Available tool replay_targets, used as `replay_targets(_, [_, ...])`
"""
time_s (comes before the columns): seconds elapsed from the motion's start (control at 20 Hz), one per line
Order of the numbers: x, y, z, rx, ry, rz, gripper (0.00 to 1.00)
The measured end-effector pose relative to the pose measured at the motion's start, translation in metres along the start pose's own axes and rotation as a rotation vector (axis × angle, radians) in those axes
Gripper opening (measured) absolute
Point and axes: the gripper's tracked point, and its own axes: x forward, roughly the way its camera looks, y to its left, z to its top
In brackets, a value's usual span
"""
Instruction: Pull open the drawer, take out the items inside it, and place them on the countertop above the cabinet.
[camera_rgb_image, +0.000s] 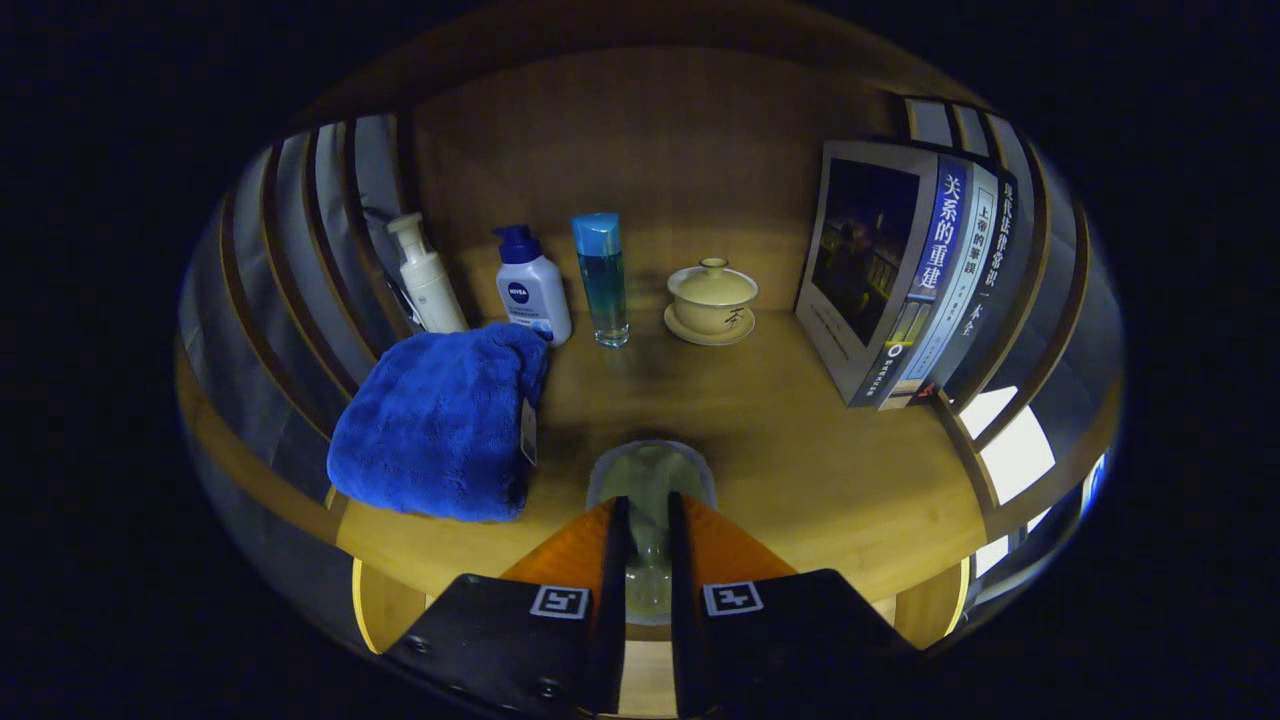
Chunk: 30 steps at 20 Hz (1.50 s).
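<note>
We see the tool (648, 520) with its two fingers close together, gripping a clear glass (650, 480) between them; both fingers press on its sides, and the glass stands just over the near part of the wooden tabletop (800, 440). We cannot tell if its base already touches the wood. To the left of the fingers lies a folded blue towel (440, 425), near the tabletop's front edge. Beyond it, along the back panel, stand in a row a white pump bottle (425, 275), a white bottle with a blue cap (532, 285), a tall blue bottle (602, 280) and a cream lidded cup on a saucer (712, 300). At the right, some books (915, 270) stand upright, leaning slightly.
</note>
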Motion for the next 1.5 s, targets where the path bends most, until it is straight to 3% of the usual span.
replay_targets(0.1, [-0.001, 0.003, -0.002, 0.001, 0.003, 0.013, 0.31])
replay_targets(0.15, [-0.002, 0.003, -0.002, -0.001, 0.003, 0.013, 0.46])
replay_targets(0.3, [-0.002, 0.004, -0.002, -0.008, -0.002, 0.009, 0.76])
replay_targets(0.55, [-0.004, 0.010, -0.006, -0.021, 0.000, 0.011, 0.99])
replay_targets(1.0, [-0.048, 0.021, 0.004, -0.056, -0.106, 0.023, 1.00])
replay_targets(1.3, [-0.110, 0.034, 0.008, -0.091, -0.213, 0.075, 0.99])
replay_targets(1.5, [-0.167, 0.050, -0.003, -0.085, -0.300, 0.152, 0.99])
